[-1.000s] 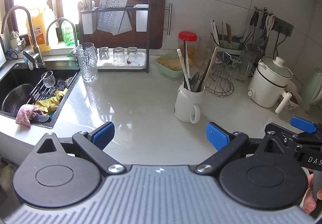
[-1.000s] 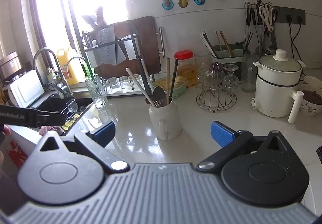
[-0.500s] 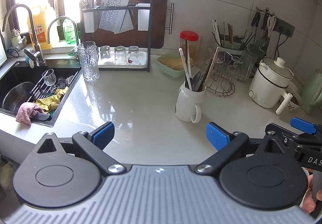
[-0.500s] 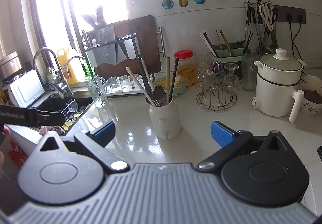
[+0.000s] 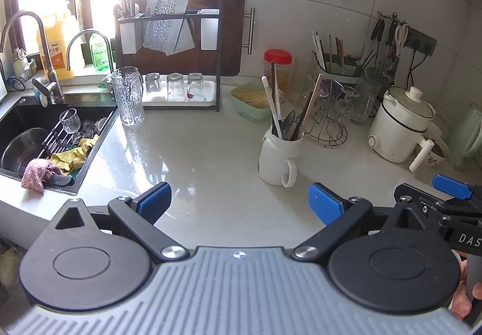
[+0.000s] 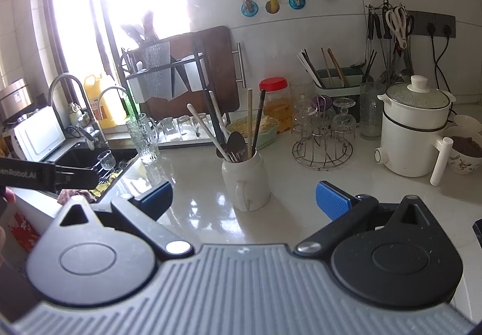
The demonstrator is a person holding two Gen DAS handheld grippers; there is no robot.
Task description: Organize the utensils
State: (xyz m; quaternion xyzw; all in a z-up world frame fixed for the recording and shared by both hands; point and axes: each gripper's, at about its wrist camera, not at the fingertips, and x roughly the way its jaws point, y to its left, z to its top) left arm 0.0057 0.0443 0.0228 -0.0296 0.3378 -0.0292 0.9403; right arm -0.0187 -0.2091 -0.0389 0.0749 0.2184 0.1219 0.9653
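Plainly, the utensils stand gathered in a white mug out on the open middle of the bench: chopsticks, a white-handled piece and a dark spoon lean together in it, handles up. More chopsticks sit in a green holder against the back wall at the bench's rear edge, behind a wire glass rack. No loose cutlery shows on the bench top. That fits two stages alike: the pieces collected in the mug as a finished sort, or the mug waiting for its contents to go over to the green holder. The pictures do not settle which.

The left tongs hang released over the near edge of the bench, blue pads wide apart, nothing between them. The right tongs are likewise spread and empty, facing the mug.

Against the frames of a second ago, the left view has crept slightly nearer the mug; the right view barely shifts. Nothing on the bench has changed place.
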